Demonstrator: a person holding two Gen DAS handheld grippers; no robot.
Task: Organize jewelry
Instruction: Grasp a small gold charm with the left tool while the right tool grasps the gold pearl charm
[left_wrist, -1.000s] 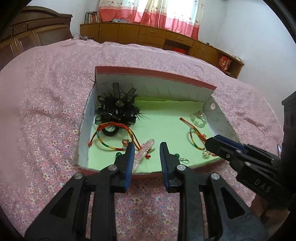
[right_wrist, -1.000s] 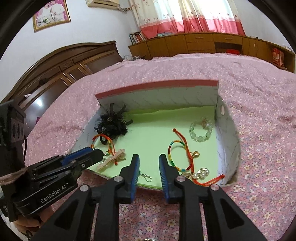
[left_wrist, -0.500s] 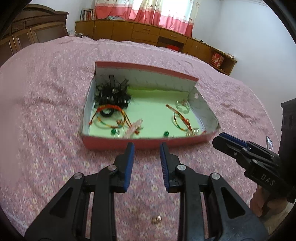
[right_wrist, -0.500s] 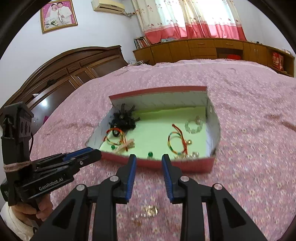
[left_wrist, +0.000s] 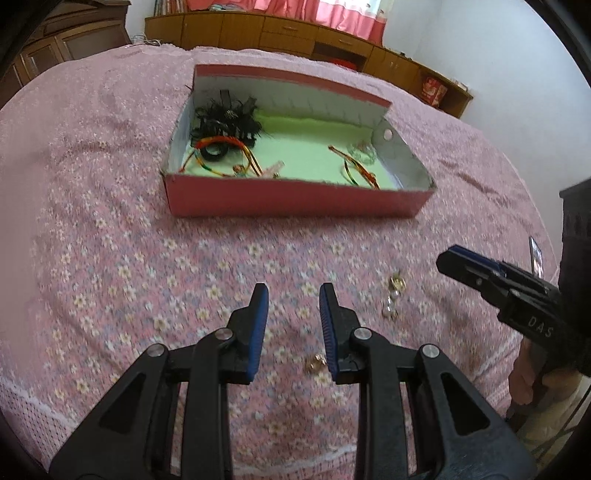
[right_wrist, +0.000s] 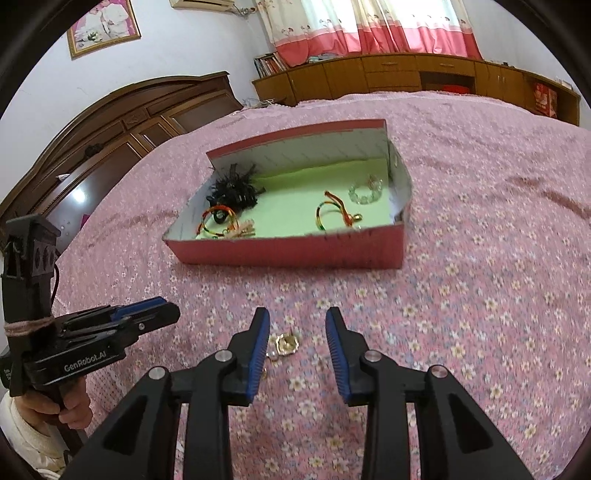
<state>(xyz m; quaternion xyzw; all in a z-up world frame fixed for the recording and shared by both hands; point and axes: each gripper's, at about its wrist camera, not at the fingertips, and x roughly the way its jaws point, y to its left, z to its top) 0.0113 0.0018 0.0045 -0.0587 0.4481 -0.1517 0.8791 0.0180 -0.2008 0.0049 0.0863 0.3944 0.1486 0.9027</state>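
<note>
Right wrist view shows my right gripper (right_wrist: 297, 328) spread wide and empty, a gold earring (right_wrist: 287, 344) lying on the bed (right_wrist: 480, 314) between its fingers. Left gripper (left_wrist: 293, 306) also gapes empty; another gold piece (left_wrist: 316, 363) lies beside its right finger. I judge the pick-up step is in hand: lower, close, then carry to the red box (right_wrist: 295, 254) ahead.

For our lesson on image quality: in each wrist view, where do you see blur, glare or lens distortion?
Left wrist view: the bedspread and the box are softly blurred, the gold earring a smear; the scene bulges within dark corners. Right wrist view: sharper, glare on the headboard, bright curtains, bed curved by the fisheye.
</note>
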